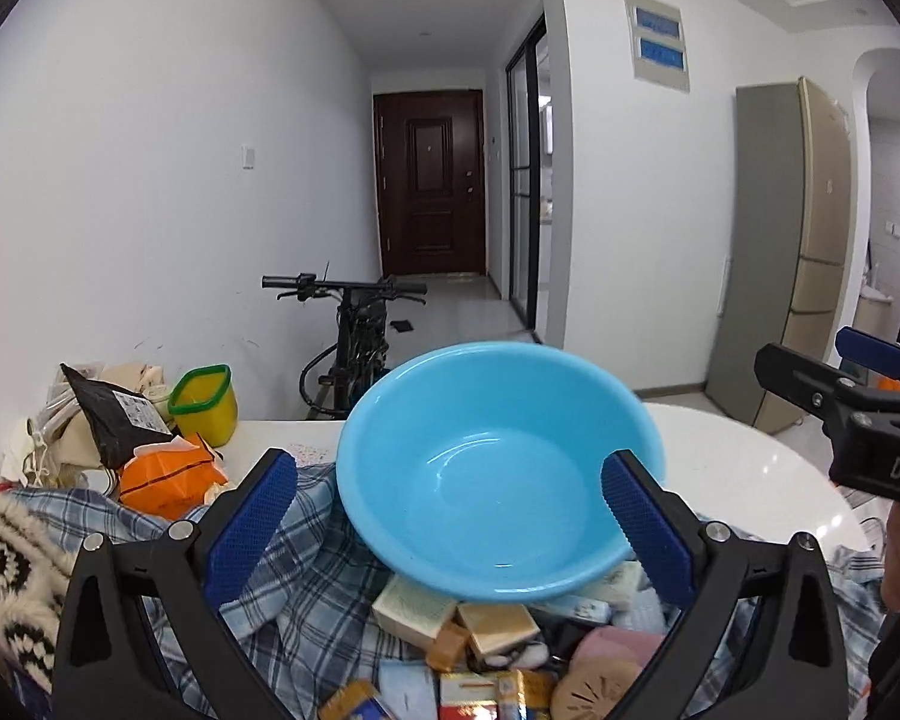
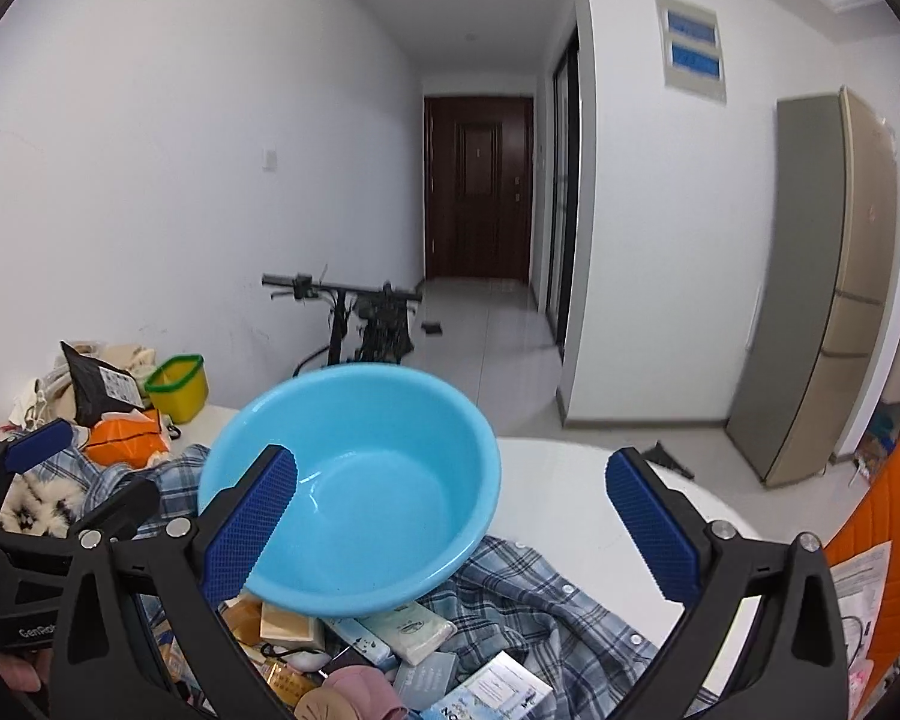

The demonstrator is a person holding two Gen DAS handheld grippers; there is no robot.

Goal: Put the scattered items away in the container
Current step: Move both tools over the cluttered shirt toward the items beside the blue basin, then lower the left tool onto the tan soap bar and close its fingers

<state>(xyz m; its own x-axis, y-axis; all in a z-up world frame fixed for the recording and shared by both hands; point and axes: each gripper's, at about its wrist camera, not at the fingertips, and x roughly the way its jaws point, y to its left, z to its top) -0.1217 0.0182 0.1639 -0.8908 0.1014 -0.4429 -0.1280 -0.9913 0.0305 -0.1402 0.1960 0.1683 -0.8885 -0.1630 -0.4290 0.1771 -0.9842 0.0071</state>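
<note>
A light blue plastic basin [image 1: 498,468] [image 2: 354,480] stands tilted on a pile of small items: soap bars [image 1: 498,624], tissue packs [image 2: 408,630] and a pink round object [image 1: 606,666] lying on a blue plaid shirt [image 1: 306,576] [image 2: 528,594]. My left gripper [image 1: 450,516] is open, its blue pads either side of the basin's near rim, nothing held. My right gripper [image 2: 450,516] is open too, over the basin's right edge and the shirt. Each gripper shows at the edge of the other's view.
The white table [image 1: 738,468] [image 2: 576,492] has bare room to the right. At the left are an orange packet [image 1: 168,480], a black bag [image 1: 114,420], a yellow tub with green rim [image 1: 204,402] and a fuzzy black-and-white cloth [image 1: 12,558]. A bicycle [image 1: 354,330] stands behind; an orange chair [image 2: 888,546] right.
</note>
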